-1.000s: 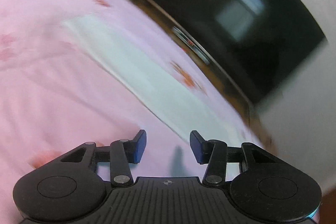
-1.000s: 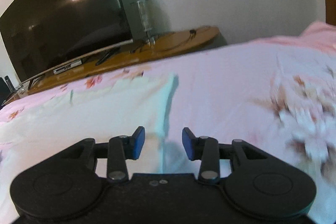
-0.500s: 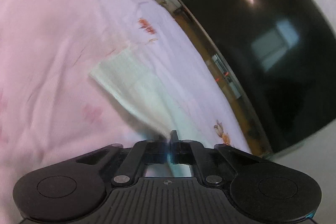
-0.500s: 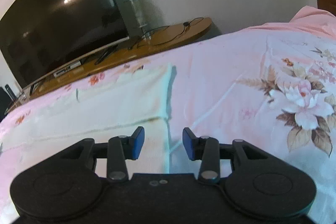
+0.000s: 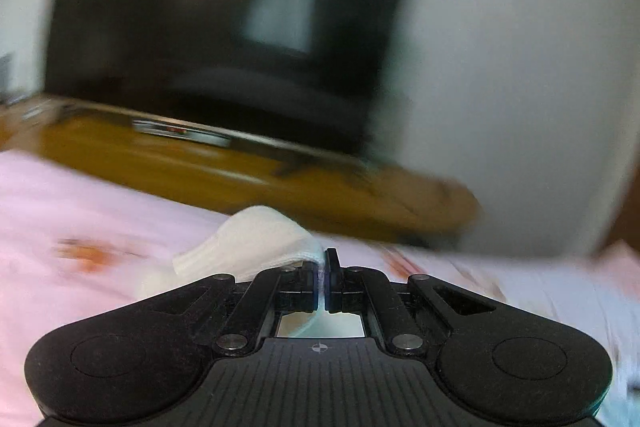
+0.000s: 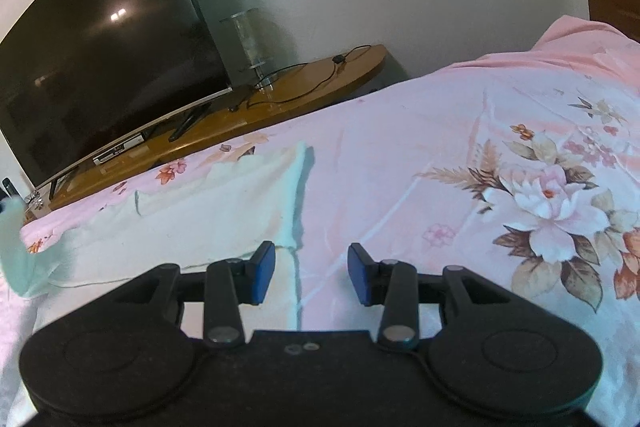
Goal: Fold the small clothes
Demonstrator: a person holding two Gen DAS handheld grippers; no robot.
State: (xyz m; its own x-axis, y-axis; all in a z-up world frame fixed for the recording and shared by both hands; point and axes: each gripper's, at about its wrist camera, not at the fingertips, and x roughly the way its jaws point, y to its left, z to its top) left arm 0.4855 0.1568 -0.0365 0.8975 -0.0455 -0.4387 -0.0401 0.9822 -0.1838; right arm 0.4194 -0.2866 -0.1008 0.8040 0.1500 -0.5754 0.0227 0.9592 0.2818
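A pale mint-white small garment [image 6: 208, 203] lies spread on the pink floral bedsheet [image 6: 440, 155]. My left gripper [image 5: 323, 263] is shut on an edge of this garment [image 5: 248, 243] and holds it lifted off the bed; the raised corner also shows at the left edge of the right wrist view [image 6: 18, 251]. My right gripper [image 6: 311, 273] is open and empty, low over the garment's right edge, with the edge between its blue pads [image 6: 262, 269].
A large dark TV [image 6: 100, 59] stands on a wooden console [image 6: 280, 99] beyond the bed, with a glass stand [image 6: 250, 43] and a black cable beside it. A white wall is behind. A wooden door shows at the far right.
My left gripper shut on the garment's edge and lifted it, swinging to face the TV. My right gripper stayed open and moved slightly closer over the garment's right edge.
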